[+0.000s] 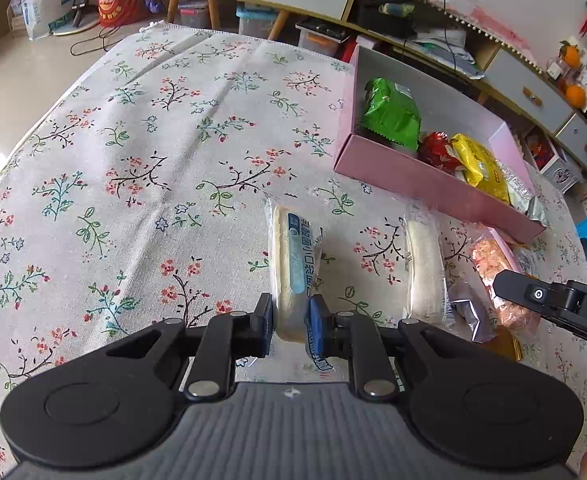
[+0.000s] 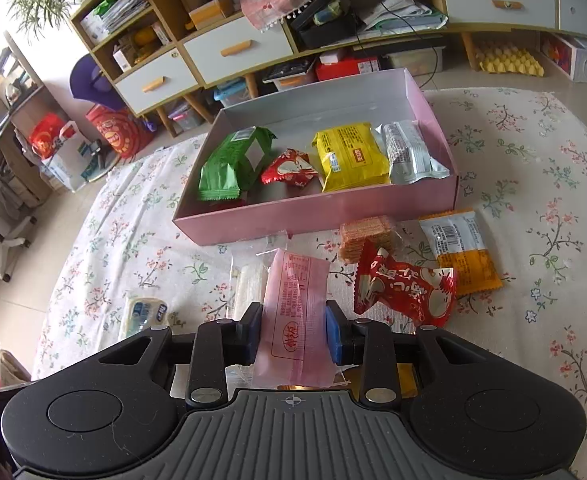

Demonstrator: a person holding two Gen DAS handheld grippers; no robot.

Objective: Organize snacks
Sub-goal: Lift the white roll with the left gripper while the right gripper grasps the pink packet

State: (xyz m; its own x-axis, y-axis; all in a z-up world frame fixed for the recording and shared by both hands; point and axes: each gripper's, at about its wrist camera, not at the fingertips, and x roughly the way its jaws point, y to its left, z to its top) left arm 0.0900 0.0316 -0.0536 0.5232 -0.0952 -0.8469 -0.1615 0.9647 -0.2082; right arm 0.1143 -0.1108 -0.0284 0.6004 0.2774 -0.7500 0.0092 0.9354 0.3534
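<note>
Four snacks already lie in the pink box (image 2: 313, 212) near the tabletop's far edge, while my left gripper (image 1: 291, 320) jaws pinch a white cake (image 1: 289, 264), my right gripper (image 2: 293, 338) jaws pinch a pink packet (image 2: 293, 304), and several packets wait outside.

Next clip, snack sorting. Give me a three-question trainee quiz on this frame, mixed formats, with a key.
1. True or false: the left claw is shut on a white bun packet.
2. What does the right claw grip? A) pink wafer packet B) green packet C) yellow packet
3. How many packets lie inside the pink box?

Key: 1 true; 2 A; 3 four: green, small red, yellow, silver.
</note>
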